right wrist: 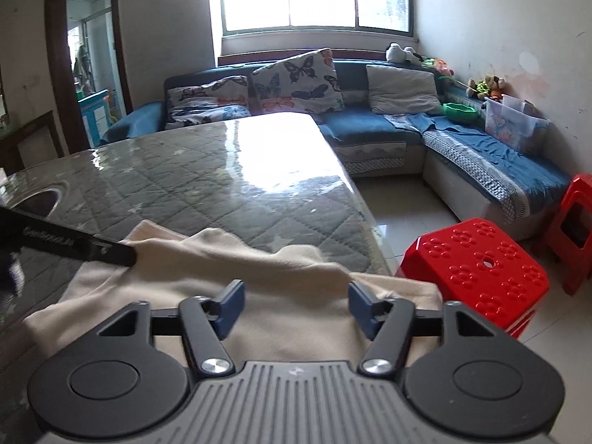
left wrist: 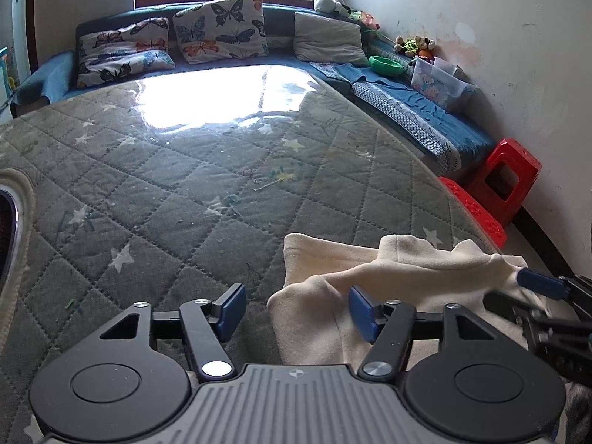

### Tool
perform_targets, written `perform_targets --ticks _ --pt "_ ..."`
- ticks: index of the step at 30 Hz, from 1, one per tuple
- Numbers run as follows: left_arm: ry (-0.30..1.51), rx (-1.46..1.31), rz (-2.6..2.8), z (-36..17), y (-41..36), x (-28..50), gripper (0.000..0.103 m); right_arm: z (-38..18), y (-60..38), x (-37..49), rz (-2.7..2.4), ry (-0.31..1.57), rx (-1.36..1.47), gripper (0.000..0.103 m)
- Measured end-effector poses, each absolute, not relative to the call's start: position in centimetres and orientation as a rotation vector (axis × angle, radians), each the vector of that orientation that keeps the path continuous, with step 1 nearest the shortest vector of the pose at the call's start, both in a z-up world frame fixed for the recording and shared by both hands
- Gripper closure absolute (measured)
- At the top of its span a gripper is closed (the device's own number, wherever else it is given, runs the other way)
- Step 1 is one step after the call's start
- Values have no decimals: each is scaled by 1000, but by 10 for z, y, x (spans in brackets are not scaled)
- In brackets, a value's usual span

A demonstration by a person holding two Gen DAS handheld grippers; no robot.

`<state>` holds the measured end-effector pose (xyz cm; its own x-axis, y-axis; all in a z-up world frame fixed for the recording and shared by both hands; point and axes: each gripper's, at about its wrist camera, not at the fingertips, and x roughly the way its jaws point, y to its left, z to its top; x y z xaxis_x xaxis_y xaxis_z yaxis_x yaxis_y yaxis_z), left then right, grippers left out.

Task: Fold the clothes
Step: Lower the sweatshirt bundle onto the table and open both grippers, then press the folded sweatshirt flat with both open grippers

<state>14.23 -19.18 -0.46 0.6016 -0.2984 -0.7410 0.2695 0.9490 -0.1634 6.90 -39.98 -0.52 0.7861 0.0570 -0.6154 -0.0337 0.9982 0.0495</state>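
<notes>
A cream garment (left wrist: 399,270) lies rumpled at the near right corner of the quilted table (left wrist: 177,185), with one fold standing up. My left gripper (left wrist: 298,310) is open at the garment's left edge; its right finger is over the cloth and its left finger over bare table. In the right wrist view my right gripper (right wrist: 298,307) is open just above the cream garment (right wrist: 288,277), nothing pinched between its fingers. One of its blue pads (left wrist: 540,285) shows at the cloth's right side. The left gripper's black finger (right wrist: 107,249) touches the cloth's left fold.
The table (right wrist: 192,192) has a glossy clear sheet over a grey starred quilt, and its right edge runs close to the garment. Red stools (right wrist: 477,266) stand on the floor beside it. A blue sofa (right wrist: 370,125) with cushions lines the far walls. A dark oval opening (left wrist: 7,229) sits at the table's left.
</notes>
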Motion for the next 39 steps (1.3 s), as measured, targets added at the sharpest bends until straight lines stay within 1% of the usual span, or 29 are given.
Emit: perform_targets --ticks 1,3,5,7,10,13,19,22,26,32,39 --pt "859 -33 -332 -4 -191 139 35 -5 -398 65 53 663 34 29" --pt "848 -27 -338 -4 -191 132 34 -5 -393 58 66 663 28 28" --pt "837 -21 -345 -3 -190 125 29 -5 -388 51 73 660 24 17" --pt "826 -15 -352 -3 -189 119 27 -5 -384 45 70 654 21 16" --pt "810 -6 -361 -2 -188 108 20 -7 -380 39 64 656 24 15" --pt "793 4 -371 -1 -186 98 18 -10 -376 31 47 654 23 9" --pt "758 28 -379 -4 -184 73 14 -15 -371 10 16 639 23 6" --pt "751 56 -381 -9 -185 65 14 -20 -368 1 1 629 7 2" --pt "748 95 -364 -20 -186 62 13 -26 -368 -6 -4 622 20 2" --pt "744 83 -353 -23 -178 59 11 -18 -369 -21 -25 579 5 1" --pt "744 67 -352 -23 -174 57 10 -25 -369 -21 -39 601 16 1"
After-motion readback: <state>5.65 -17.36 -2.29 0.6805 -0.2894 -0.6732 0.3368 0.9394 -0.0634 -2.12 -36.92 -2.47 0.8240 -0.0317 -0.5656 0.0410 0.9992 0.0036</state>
